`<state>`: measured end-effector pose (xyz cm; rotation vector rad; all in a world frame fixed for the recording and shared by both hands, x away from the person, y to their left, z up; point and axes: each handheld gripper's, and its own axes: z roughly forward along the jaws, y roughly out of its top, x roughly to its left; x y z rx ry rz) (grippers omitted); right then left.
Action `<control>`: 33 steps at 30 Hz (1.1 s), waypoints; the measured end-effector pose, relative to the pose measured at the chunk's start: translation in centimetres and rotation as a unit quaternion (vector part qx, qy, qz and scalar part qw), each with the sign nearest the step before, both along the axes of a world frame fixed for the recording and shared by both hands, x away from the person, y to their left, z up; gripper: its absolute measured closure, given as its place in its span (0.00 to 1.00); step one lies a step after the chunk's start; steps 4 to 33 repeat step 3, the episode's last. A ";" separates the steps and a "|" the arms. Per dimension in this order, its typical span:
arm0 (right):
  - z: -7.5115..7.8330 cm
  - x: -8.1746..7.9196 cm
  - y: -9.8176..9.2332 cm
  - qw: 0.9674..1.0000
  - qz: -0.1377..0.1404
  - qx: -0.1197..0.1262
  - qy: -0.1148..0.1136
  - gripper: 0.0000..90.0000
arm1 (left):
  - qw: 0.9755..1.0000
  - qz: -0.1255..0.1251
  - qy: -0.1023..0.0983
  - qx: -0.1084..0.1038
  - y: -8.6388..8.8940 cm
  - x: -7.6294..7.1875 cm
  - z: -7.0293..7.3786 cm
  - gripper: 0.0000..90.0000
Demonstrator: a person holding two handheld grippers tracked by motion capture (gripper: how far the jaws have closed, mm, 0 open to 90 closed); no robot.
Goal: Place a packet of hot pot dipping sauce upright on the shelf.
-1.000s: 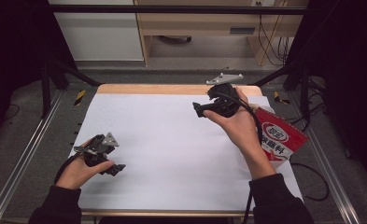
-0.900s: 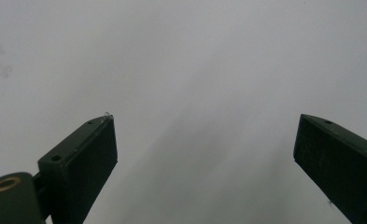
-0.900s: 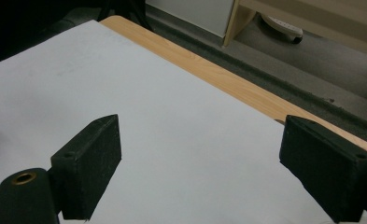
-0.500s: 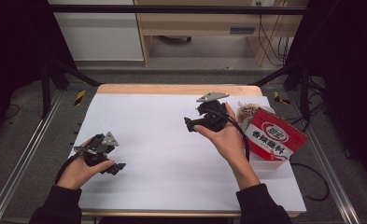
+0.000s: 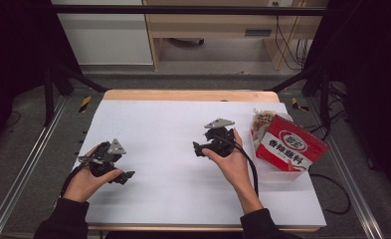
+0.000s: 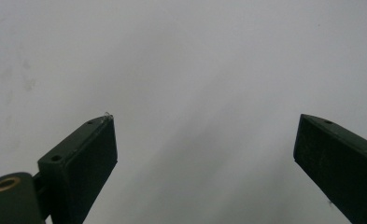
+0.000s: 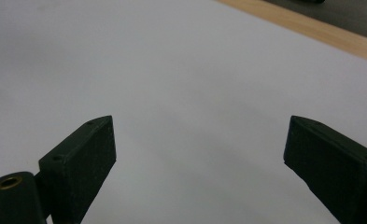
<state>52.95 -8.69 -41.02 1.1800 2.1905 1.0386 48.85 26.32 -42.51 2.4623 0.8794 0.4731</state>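
High view | red packet (image 5: 288,147) right of right gripper (image 5: 198,149) | jaws empty

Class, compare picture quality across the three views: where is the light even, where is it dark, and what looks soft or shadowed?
High view: the white table sheet is evenly lit, the surroundings fall into darkness, and the red snack bag looks slightly soft. Left gripper view: a faint grey shadow streak crosses the sheet between open jaws. Right gripper view: the sheet is bright and smooth, with the wooden table edge blurred.
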 end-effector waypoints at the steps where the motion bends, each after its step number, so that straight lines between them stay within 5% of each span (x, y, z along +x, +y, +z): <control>1: -0.4 -0.1 0.1 1.000 0.004 -0.013 0.002 0.10 | 1.000 0.000 -0.001 0.000 0.0 0.0 0.0 0.07; 33: -0.8 -0.2 0.1 1.000 0.001 -0.013 -0.004 0.11 | 1.000 -0.002 -0.004 0.000 0.0 0.0 0.0 0.07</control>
